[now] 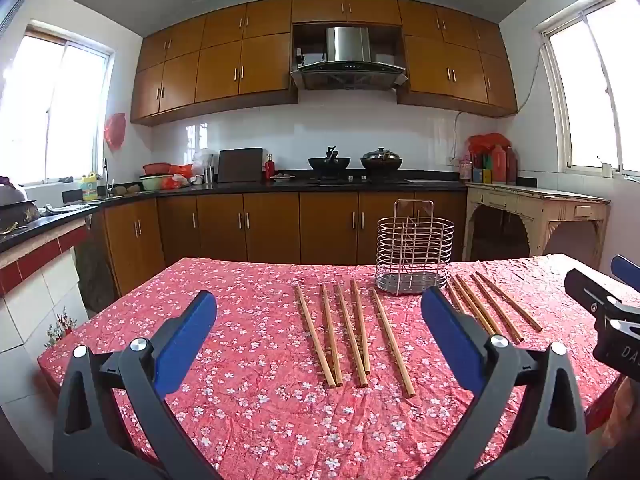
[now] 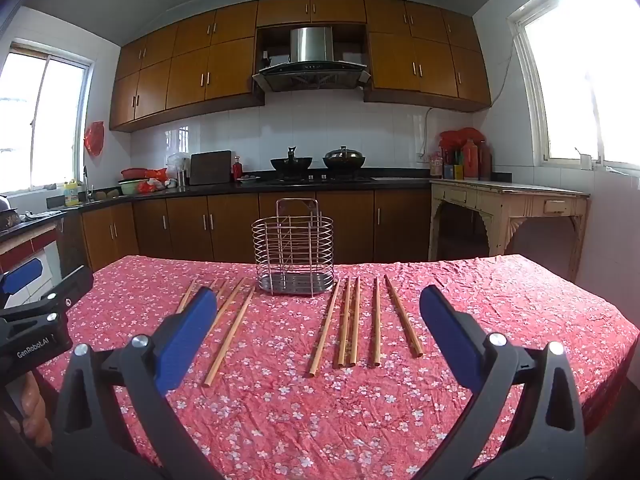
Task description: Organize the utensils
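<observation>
Both sets of jaws stand wide apart with nothing between them: left gripper [image 1: 318,314], right gripper [image 2: 318,314]. On the floral-clothed counter [image 2: 520,300], left to right: five chopsticks [image 1: 352,332], the wire utensil holder [image 2: 293,254] upright behind, then five more chopsticks [image 2: 356,320].

you're standing in a home kitchen. brown wooden wall cabinets [image 1: 224,60] run along the far wall above a white tiled backsplash, with a steel range hood [image 1: 348,60] set between them. below it, two dark woks [image 2: 297,162] sit on a gas hob [image 2: 320,178] let into a black countertop [image 1: 240,188], over matching base cupboards. at the left there's a sink tap [image 2: 85,178] with a dish soap bottle [image 2: 71,192] under a window [image 1: 52,112]. sauce bottles [image 2: 468,160] crowd a worn cream side table [image 2: 508,200]. in front of you is a table with a red flowered cloth [image 2: 320,400].
</observation>
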{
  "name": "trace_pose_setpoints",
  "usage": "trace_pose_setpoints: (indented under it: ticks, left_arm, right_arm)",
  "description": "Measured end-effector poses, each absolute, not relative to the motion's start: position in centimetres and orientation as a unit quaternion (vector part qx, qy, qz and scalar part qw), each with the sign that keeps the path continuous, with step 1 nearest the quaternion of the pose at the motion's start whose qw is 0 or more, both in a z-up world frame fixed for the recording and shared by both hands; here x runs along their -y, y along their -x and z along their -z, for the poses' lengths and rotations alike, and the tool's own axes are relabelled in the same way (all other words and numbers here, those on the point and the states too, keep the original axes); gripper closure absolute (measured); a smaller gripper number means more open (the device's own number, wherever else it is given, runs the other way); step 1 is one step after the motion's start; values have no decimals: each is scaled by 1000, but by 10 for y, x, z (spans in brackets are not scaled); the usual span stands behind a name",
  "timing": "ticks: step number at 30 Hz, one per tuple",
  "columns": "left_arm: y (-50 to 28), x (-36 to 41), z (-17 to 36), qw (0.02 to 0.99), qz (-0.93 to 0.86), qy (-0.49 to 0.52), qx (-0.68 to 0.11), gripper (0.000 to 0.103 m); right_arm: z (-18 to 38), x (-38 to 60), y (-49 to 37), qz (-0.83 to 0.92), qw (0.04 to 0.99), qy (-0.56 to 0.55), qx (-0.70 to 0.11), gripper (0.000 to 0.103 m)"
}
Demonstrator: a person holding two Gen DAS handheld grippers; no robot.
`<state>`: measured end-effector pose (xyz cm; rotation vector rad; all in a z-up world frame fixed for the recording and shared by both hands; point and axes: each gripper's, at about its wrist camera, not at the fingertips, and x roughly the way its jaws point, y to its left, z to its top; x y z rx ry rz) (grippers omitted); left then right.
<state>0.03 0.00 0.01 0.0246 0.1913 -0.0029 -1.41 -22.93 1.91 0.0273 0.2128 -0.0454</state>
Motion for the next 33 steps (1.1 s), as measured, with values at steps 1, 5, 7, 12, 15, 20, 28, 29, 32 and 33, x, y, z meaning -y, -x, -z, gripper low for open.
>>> trace_pose_setpoints:
  ticks: [1,5,7,12,15,20,28,29,32,33]
  left_arm:
    - [0,0,0,995,1,-13,-96,2]
    - [0,0,0,996,1,-11,-94,2]
    - [0,-1,-1,996,2,-11,-94,2]
    - [0,0,0,995,1,-11,-94,2]
    - [0,0,0,996,1,-12,-94,2]
    - [1,0,-1,996,2,-13,-93,2]
    - [5,1,-3,996,2,-13,-91,2]
    - [0,0,0,995,1,-12,-94,2]
    - [0,0,0,995,2,-12,-95,2]
    - [0,0,0,995,2,-12,-94,2]
  right_arm:
    - [-19,229,14,22,994,-13,-106,4]
    - [-19,230,14,22,994,-14,-106,4]
    - [-20,229,15,22,994,-13,-105,4]
    - [-20,230,14,22,994,-15,-108,4]
    - [-20,230,14,22,994,-15,-108,4]
    - [-20,230,14,22,994,-15,-107,4]
    - [-20,230,15,22,994,-15,-107,4]
    - [-20,230,15,22,994,-15,-107,4]
    - [-20,230,16,23,994,-15,-107,4]
    - [-20,230,16,22,994,-16,-106,4]
